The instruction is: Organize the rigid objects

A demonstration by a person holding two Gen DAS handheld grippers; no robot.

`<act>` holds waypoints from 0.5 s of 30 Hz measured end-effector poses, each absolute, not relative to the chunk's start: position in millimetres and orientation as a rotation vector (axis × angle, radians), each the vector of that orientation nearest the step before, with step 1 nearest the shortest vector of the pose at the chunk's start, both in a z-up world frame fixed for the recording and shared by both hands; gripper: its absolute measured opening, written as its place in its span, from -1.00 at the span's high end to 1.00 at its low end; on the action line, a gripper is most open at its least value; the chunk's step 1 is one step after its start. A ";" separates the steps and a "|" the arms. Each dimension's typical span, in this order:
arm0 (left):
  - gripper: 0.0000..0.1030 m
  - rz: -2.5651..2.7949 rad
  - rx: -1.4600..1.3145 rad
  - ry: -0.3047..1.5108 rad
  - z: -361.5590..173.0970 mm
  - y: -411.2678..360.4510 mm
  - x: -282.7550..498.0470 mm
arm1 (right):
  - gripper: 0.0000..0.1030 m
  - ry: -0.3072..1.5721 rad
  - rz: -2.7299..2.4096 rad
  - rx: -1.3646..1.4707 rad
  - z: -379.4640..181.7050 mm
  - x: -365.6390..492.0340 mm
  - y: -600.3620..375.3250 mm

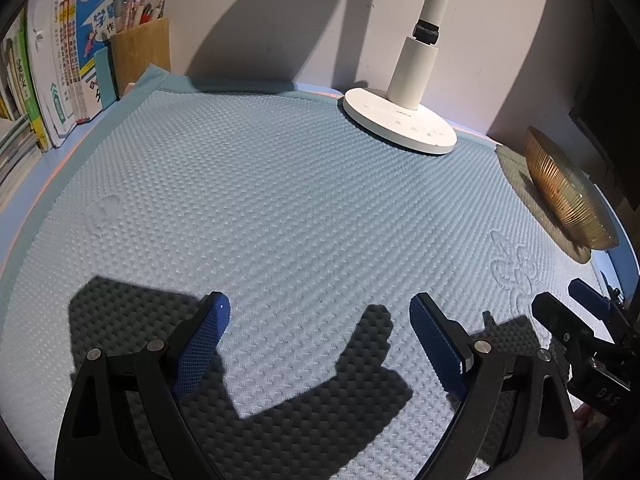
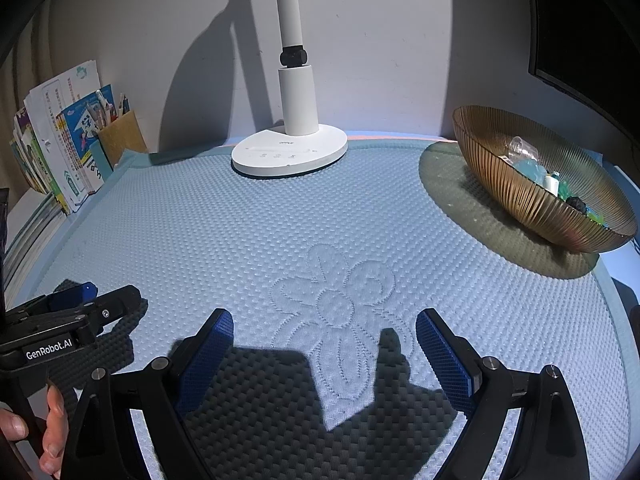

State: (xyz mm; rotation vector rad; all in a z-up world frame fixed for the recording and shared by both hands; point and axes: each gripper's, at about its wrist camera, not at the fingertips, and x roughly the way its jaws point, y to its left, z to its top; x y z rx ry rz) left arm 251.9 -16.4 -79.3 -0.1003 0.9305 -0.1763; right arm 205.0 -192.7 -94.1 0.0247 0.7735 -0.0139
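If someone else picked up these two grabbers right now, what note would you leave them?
Left gripper: fingers open, holding nothing, over the quilted blue mat.
Right gripper: the same, above the stitched flower.
Small items lie in the ribbed amber glass bowl at the mat's right edge, near the white lamp base.
Nothing loose shows on the mat.
What remains cannot be told.

Left gripper [image 1: 320, 320] — jaws wide apart, empty — above quilted blue mat [image 1: 280, 200]; white lamp base [image 1: 400, 124] and amber bowl [image 1: 568, 196] beyond.
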 end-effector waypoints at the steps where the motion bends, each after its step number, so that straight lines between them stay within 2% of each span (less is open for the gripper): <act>1: -0.79 -0.175 -0.097 0.932 -79.4 -17.0 251.5 | -0.78 0.774 -0.013 0.025 -94.1 205.0 -192.8; 10: -0.98 -0.146 -0.007 0.981 -86.2 -30.6 255.1 | -0.79 0.804 -0.012 0.023 -97.6 209.4 -193.3; 15: -1.00 -0.108 0.062 1.004 -89.6 -39.9 255.6 | -0.99 0.960 -0.008 0.020 -116.5 230.7 -191.6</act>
